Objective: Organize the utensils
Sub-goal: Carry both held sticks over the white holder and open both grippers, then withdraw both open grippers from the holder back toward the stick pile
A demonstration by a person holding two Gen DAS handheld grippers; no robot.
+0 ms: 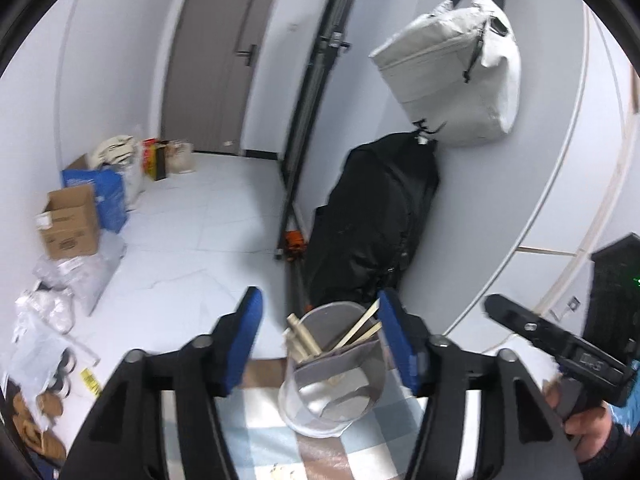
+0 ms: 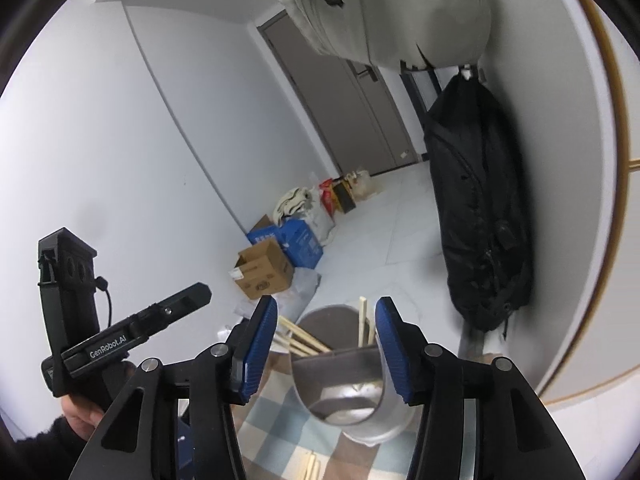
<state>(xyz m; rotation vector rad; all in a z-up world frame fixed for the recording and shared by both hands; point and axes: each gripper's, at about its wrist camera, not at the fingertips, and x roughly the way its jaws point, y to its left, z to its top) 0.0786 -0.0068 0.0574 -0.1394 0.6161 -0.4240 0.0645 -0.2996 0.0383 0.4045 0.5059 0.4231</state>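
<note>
A round metal utensil holder (image 1: 334,376) with a grey divider stands on a checked cloth (image 1: 256,432); it also shows in the right wrist view (image 2: 352,384). Several wooden sticks, probably chopsticks (image 1: 308,340), lean in its far half and show in the right wrist view too (image 2: 304,338). More wooden sticks (image 2: 312,468) lie on the cloth (image 2: 280,424) in front. My left gripper (image 1: 320,344) is open and empty, its blue pads either side of the holder. My right gripper (image 2: 326,350) is open and empty, also straddling the holder.
A black bag (image 1: 372,224) and a white bag (image 1: 452,68) hang on the wall behind. Cardboard boxes (image 1: 68,220) and bags line the far floor. A folded tripod (image 1: 304,140) leans by the doorway. The other gripper's body (image 1: 560,348) is at the right.
</note>
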